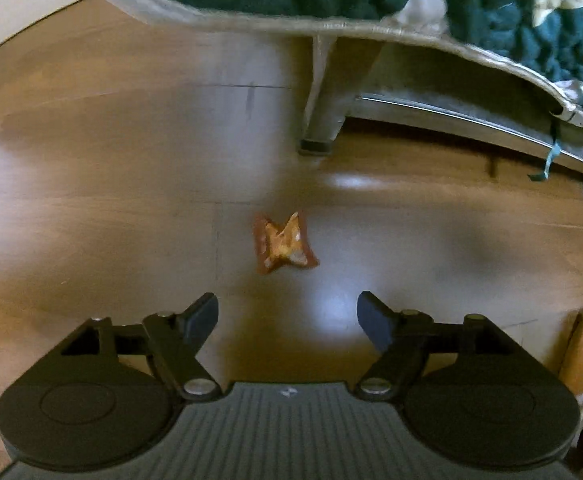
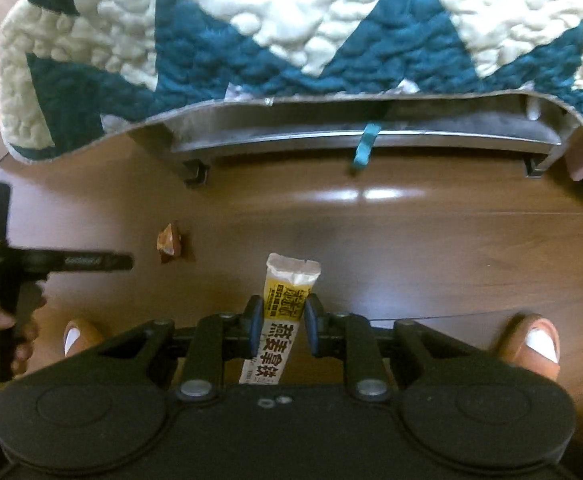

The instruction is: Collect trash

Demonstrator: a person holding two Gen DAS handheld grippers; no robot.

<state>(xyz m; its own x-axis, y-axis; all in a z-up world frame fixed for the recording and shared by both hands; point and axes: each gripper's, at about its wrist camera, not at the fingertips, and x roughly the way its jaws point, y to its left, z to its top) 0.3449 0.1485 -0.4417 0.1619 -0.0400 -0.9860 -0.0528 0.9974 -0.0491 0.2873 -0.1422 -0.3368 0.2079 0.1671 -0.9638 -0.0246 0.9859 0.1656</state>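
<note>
**Trash: one wrapper gripped, one on the floor**

Trash here is thin crinkled film. The right tool [image 2: 278,320] pinches a long yellow-and-white snack wrapper [image 2: 281,308] flat between nearly closed jaws, probably to keep it from slipping. The left tool [image 1: 287,318] hangs wide open and empty above a crumpled orange wrapper [image 1: 284,243] on the glossy wooden floor [image 1: 91,200].

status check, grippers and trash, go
Left gripper open, empty, above orange wrapper on floor. Right gripper shut on yellow-white snack wrapper. Nothing in the way.
</note>
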